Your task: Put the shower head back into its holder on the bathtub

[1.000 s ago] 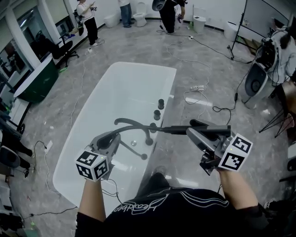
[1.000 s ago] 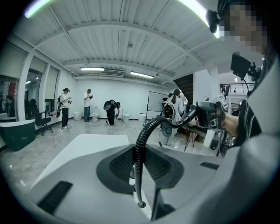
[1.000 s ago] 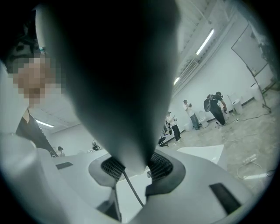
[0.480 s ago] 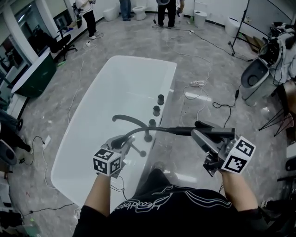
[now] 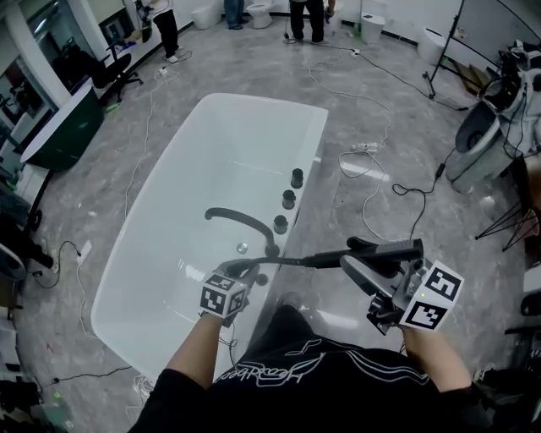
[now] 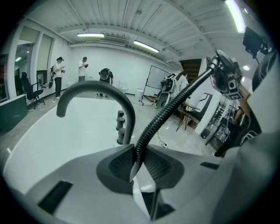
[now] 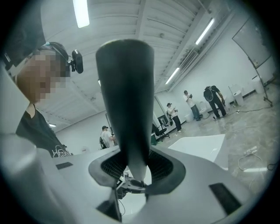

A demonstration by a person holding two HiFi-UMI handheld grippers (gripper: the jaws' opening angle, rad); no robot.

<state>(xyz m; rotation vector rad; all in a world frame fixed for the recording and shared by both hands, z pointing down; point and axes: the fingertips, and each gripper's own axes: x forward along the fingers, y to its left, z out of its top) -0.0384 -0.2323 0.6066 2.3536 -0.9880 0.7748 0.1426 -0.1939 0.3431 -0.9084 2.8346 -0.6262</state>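
In a grey-floored hall, the right gripper [image 5: 365, 264] clamps the shower head [image 5: 390, 249] wide, beyond the bathtub's [image 5: 169, 228] right rim. The left gripper [image 6: 135, 162] pinches its hose [image 5: 287, 260] narrowly. I think the hose may snag the spout [image 5: 241, 221], pulling the head askew.

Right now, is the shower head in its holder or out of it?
Out: the right gripper holds the shower head beyond the bathtub rim; the left gripper pinches its hose.

Around you, cables [image 5: 368, 173] trail across the grey floor [image 5: 254, 68]. An office chair [image 5: 118, 72] stands at your far left near a dark green desk [image 5: 63, 135], with people [image 5: 306, 19] standing at the far end.
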